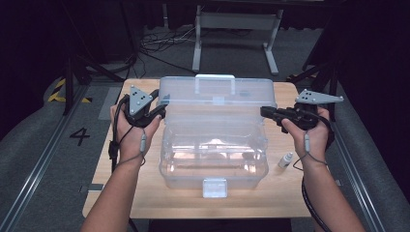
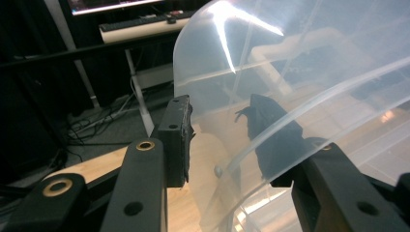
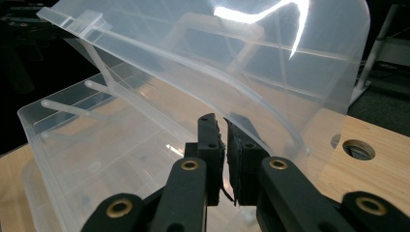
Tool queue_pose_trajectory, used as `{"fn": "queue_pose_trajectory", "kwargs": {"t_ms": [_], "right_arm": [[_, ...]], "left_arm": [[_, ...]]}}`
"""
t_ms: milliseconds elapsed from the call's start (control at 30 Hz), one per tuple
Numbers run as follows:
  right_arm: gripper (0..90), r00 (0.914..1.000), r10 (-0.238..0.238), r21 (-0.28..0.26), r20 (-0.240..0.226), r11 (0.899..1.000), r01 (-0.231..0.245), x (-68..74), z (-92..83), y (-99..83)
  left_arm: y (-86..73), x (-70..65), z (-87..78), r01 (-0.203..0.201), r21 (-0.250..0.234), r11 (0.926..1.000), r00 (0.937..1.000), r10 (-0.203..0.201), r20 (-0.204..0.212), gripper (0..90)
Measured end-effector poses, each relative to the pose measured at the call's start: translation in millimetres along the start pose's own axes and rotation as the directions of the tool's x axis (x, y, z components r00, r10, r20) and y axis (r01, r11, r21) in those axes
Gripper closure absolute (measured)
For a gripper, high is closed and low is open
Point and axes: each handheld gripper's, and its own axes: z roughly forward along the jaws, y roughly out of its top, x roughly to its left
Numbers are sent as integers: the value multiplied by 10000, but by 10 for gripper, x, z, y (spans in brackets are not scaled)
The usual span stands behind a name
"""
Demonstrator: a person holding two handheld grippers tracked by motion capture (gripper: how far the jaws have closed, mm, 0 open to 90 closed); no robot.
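Observation:
A clear plastic box (image 1: 167,159) stands in the middle of the wooden table with its lid (image 1: 251,89) swung up at the back. My left gripper (image 1: 162,107) is at the lid's left edge. In the left gripper view its jaws (image 2: 220,125) stand apart astride the lid's edge (image 2: 241,159); one jaw is seen through the plastic and the near pad (image 2: 183,130) is off it. My right gripper (image 1: 264,111) is at the lid's right edge. In the right gripper view its jaws (image 3: 226,126) are nearly together with the lid's thin edge (image 3: 261,116) running down between them.
A small white dropper bottle (image 1: 285,160) stands on the table (image 1: 145,193) right of the box. The box's front latch (image 1: 214,187) faces the person and a handle (image 1: 215,79) tops the lid. A hole (image 3: 358,149) is in the tabletop beyond the lid. Cables and a white stand lie on the floor behind.

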Motion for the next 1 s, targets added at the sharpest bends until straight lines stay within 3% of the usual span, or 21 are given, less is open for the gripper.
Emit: {"fn": "queue_pose_trajectory", "kwargs": {"t_ms": [200,567,733,1000], "right_arm": [[838,9999,90,-69,85,9999,-90,-16,-47,-32],[842,9999,109,-42,133,9999,-109,-31,-93,-105],[838,9997,162,40,175,9999,-163,-46,-113,-138],[829,9998,97,205,168,9997,-100,-60,-139,-196]], "left_arm": [[3,-15,4,3,-196,9998,9999,-6,-131,611],[15,-30,10,-454,-94,9989,9965,447,-701,721],[7,24,45,28,-50,10000,9987,-31,-511,740],[40,76,101,256,40,9997,9990,-254,-366,743]]}}
